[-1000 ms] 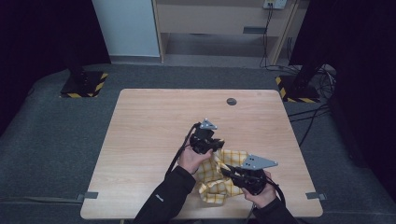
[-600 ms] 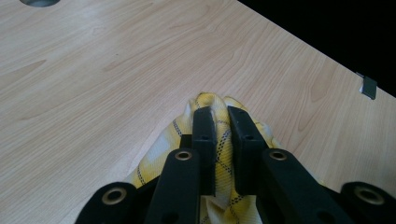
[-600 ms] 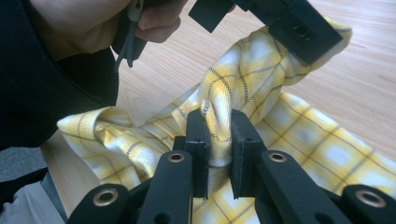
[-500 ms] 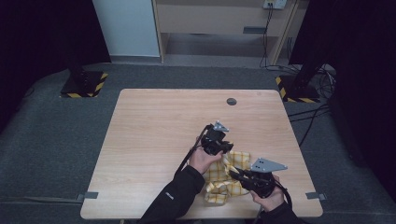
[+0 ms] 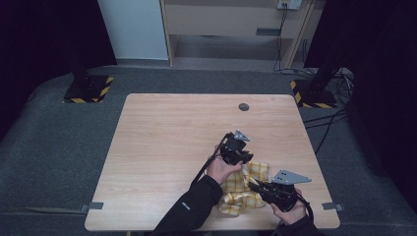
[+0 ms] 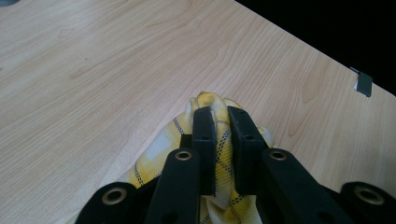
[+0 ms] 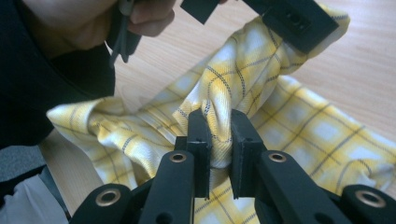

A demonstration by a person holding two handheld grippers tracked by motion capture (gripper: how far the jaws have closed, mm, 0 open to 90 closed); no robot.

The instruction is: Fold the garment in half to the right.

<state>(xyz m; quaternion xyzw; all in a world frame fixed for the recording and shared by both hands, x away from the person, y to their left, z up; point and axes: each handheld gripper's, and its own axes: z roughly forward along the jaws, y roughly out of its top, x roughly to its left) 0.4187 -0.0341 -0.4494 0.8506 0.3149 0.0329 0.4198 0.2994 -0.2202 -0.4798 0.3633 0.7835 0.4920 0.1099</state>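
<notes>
A yellow checked cloth lies bunched on the wooden table near its front right. My left gripper is shut on a fold at the cloth's far edge; in the left gripper view the cloth bulges between the two black jaws of that gripper. My right gripper is shut on another fold nearer the table's front. In the right gripper view the cloth is pinched in that gripper and stretches up toward the other gripper and the hand holding it.
A small dark round disc lies at the table's far side. Tape tabs mark the front corners. Beyond the table stand a wooden shelf unit and two black stands with striped bases. Cables trail on the right floor.
Both hands have carried the cloth to the right along the table's front part. The grips on the cloth look the same.
</notes>
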